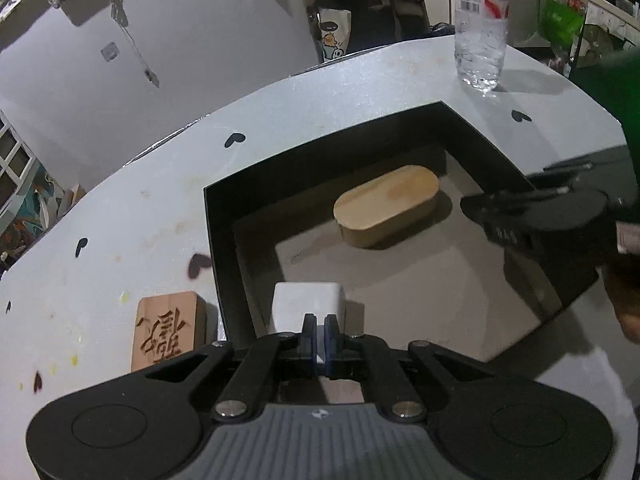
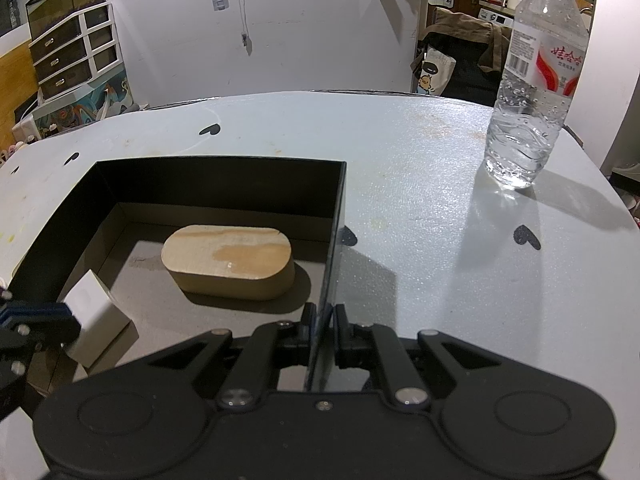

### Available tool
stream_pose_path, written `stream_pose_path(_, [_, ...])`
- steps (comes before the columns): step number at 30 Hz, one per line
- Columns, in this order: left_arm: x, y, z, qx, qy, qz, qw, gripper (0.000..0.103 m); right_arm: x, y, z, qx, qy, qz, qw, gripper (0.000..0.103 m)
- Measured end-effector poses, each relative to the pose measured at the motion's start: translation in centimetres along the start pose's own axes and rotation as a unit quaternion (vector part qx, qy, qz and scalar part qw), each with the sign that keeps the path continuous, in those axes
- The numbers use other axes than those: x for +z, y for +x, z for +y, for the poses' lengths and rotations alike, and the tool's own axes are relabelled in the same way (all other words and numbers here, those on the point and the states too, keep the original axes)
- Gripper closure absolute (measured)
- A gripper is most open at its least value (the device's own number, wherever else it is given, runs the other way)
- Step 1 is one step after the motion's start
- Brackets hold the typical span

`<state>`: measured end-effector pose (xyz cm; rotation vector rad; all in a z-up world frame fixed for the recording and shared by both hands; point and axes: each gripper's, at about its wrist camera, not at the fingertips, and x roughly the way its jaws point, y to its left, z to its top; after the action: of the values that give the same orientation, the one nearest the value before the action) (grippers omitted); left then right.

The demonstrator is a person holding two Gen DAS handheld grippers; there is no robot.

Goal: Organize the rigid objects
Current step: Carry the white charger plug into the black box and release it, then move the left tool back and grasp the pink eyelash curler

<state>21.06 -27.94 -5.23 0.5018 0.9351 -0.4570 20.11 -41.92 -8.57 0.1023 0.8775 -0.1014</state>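
A black open box (image 1: 218, 232) sits on the white table; it also shows in the right wrist view (image 2: 338, 200). An oval wooden block (image 1: 386, 204) lies inside it, also seen in the right wrist view (image 2: 228, 260). My left gripper (image 1: 320, 328) is shut on a white rectangular block (image 1: 308, 306) and holds it inside the box near the left wall; the block shows in the right wrist view (image 2: 94, 316). My right gripper (image 2: 322, 316) is shut on the box's right wall. A wooden tile with a carved character (image 1: 170, 330) lies on the table left of the box.
A clear water bottle (image 2: 528, 92) stands at the table's far right; it also shows in the left wrist view (image 1: 482, 24). Black heart marks dot the tabletop (image 2: 440, 184). A wall, drawers and bags stand behind the table.
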Motion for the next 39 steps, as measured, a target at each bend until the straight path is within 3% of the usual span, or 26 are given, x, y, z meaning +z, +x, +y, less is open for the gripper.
stream_pose_path(10, [1.3, 0.9, 0.3, 0.014, -0.016, -0.011, 0.9997, 0.096, 0.0, 0.0, 0.0, 0.0, 0.0, 0.0, 1.0, 0.094])
stream_pose_path(14, [1.1, 0.0, -0.2, 0.012, -0.011, -0.018, 0.9997, 0.061, 0.0, 0.0, 0.0, 0.0, 0.0, 0.0, 1.0, 0.094])
stream_pose_path(17, [0.9, -0.7, -0.5, 0.011, -0.008, -0.027, 0.9995, 0.045, 0.0, 0.0, 0.0, 0.0, 0.0, 0.0, 1.0, 0.094])
stream_pose_path(21, [0.5, -1.8, -0.6, 0.003, -0.013, -0.04, 0.9991, 0.011, 0.0, 0.0, 0.0, 0.0, 0.0, 0.0, 1.0, 0.094])
stream_pose_path(22, [0.4, -2.1, -0.6, 0.004, -0.015, -0.042, 0.999, 0.008, 0.0, 0.0, 0.0, 0.0, 0.0, 0.0, 1.0, 0.094])
stream_pose_path(33, [-2.0, -6.0, 0.5, -0.015, -0.047, -0.073, 0.9961, 0.001, 0.0, 0.1, 0.0, 0.001, 0.0, 0.0, 1.0, 0.094])
stream_pose_path(39, [-4.2, -8.2, 2.7, -0.003, -0.081, -0.092, 0.9924, 0.0, 0.0, 0.1, -0.1, 0.001, 0.0, 0.0, 1.0, 0.094])
